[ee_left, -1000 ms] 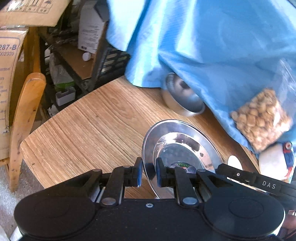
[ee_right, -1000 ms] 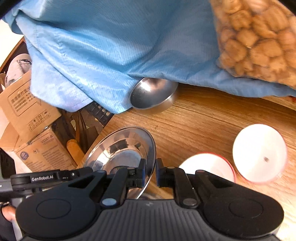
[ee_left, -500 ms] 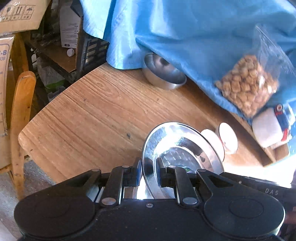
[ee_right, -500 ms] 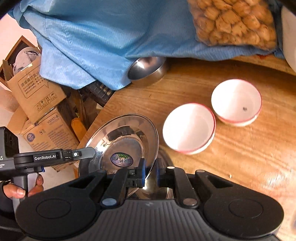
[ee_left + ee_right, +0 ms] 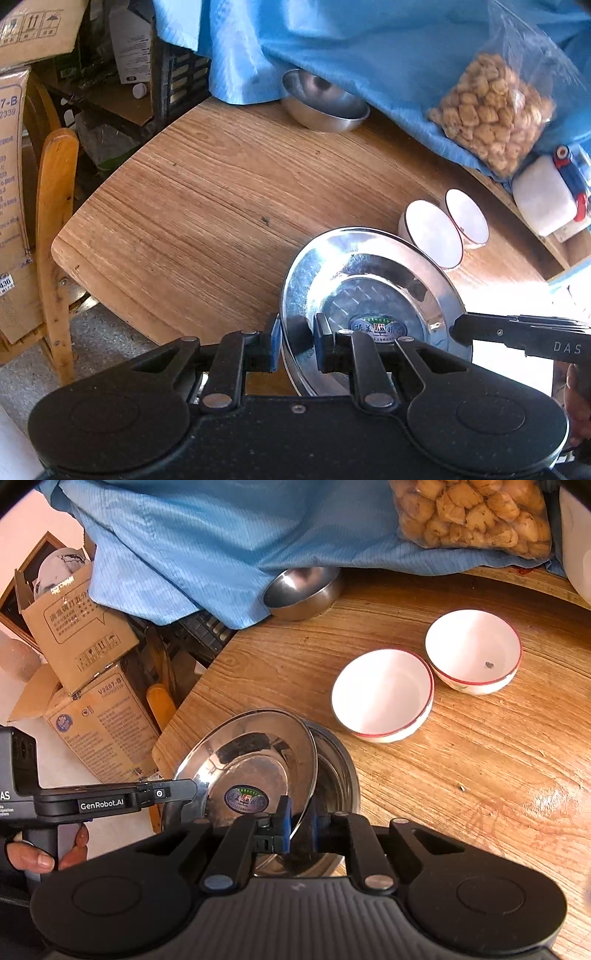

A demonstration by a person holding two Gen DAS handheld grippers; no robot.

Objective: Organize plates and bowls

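A shiny steel plate (image 5: 369, 291) with a round sticker hangs tilted over the near edge of the wooden table (image 5: 207, 206). My left gripper (image 5: 297, 343) is shut on its left rim. My right gripper (image 5: 299, 827) is shut on the opposite rim of this plate (image 5: 255, 764). Right under it lies a second steel plate (image 5: 338, 771), mostly covered. Two white bowls with red rims (image 5: 382, 694) (image 5: 472, 650) stand side by side further in. A steel bowl (image 5: 303, 590) sits at the back, half under a blue cloth (image 5: 207, 546).
A clear bag of snacks (image 5: 491, 110) lies on the blue cloth at the back right, with a white container (image 5: 543, 199) beside it. Cardboard boxes (image 5: 77, 627) and a wooden chair (image 5: 55, 229) stand off the table's left edge. A hand (image 5: 33, 853) holds the left gripper's handle.
Both grippers drew back from the blue cloth with the steel plate between them. The two white bowls came into view, and the plate now hangs over a second steel plate.
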